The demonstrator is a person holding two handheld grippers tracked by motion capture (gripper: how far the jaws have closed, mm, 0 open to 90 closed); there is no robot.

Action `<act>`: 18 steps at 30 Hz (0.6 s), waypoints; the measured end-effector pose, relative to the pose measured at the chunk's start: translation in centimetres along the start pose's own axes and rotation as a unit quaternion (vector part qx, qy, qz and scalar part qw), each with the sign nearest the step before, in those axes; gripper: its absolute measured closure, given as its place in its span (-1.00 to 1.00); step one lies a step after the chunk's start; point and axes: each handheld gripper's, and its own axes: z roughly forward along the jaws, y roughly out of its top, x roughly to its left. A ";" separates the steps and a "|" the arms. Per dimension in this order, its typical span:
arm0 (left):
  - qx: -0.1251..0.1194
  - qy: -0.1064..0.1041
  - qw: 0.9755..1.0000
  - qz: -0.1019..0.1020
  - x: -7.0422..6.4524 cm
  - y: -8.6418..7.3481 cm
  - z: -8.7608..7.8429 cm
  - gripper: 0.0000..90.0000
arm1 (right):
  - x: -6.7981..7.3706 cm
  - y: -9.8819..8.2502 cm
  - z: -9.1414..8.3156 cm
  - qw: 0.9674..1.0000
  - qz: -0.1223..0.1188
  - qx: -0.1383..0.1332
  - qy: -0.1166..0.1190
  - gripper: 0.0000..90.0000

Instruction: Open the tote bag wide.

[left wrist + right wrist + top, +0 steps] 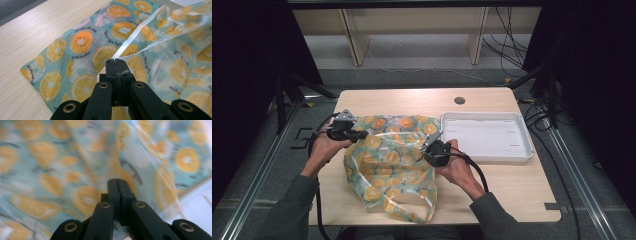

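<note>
One desk (512,195) carries one printed bag (394,160) and one white tray (487,136). Two claws work at the bag, one per hand.

Edges and open room: beyond the right claw (430,142), toward its outer side, the tray lies close to the far right corner of the desk, its near rim just beside the person's right hand (457,167). Bare desk lies open on the near side of that hand, out to the right edge. Outside the left claw (362,134) only a narrow strip of bare desk remains before the left edge. Behind both claws a strip of bare desk runs to the far edge.

The bag lies between the two claws, crumpled, spreading from them toward the near edge, where a handle loop reaches the rim.

In the left gripper view, the left claw (116,60) is clenched, jaws pressed together on the bag (82,50) at a white band along its upper edge. In the right gripper view, the right claw (117,180) is likewise clenched, jaws together against the blurred bag (62,165) fabric; whether fabric sits between them cannot be told.
</note>
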 end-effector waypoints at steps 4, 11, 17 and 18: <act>0.016 0.002 1.000 0.003 0.0 -0.5 1.3 1.00 | -1.8 -0.9 1.1 1.000 0.018 -0.003 -0.012 1.00; 0.037 -0.003 0.999 -0.013 0.1 -1.8 3.3 0.99 | -2.1 -1.4 2.8 1.000 0.010 0.014 -0.014 1.00; 0.036 -0.007 0.999 -0.013 0.4 -1.7 3.0 0.99 | -1.2 -0.6 1.1 0.999 0.018 -0.036 0.021 0.65; 0.033 -0.005 0.999 -0.016 0.3 -1.7 3.1 0.99 | -0.7 -0.3 0.8 0.998 0.018 -0.048 0.023 0.53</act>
